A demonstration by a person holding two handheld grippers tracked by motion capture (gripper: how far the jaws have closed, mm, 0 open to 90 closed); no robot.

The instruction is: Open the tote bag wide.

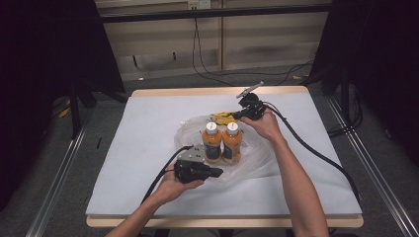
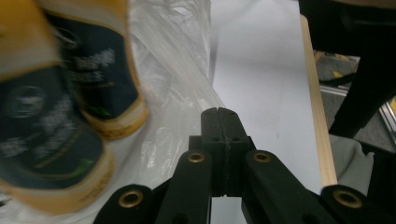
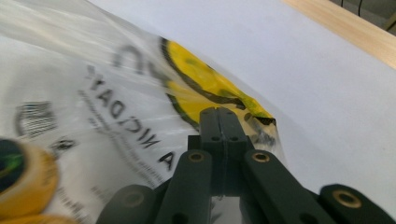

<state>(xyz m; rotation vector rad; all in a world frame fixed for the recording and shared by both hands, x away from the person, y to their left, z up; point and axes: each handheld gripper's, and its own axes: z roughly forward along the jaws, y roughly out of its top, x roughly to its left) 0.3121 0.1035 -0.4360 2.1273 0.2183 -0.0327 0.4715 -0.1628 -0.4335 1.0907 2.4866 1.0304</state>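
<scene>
Two orange plastic drink bottles with white caps and dark labels [image 1: 222,142] stand upright, side by side and touching, on a crumpled clear plastic bag [image 1: 257,154] in the middle of the bench [image 1: 148,123], which is covered with a pale grey-white sheet. The bag carries a yellow printed emblem [image 3: 205,88] and dark lettering near its far edge. The left claw [image 1: 213,172] sits at the near side of the bag, just beside the bottles; in the left gripper view its jaws are pressed together over the thin film, and whether they pinch it cannot be told. The right claw [image 1: 236,116] is at the far side, by the yellow print; in the right gripper view its jaws meet flat over the printed film, with the bag edge at their tips. A black cable trails from each claw.
</scene>
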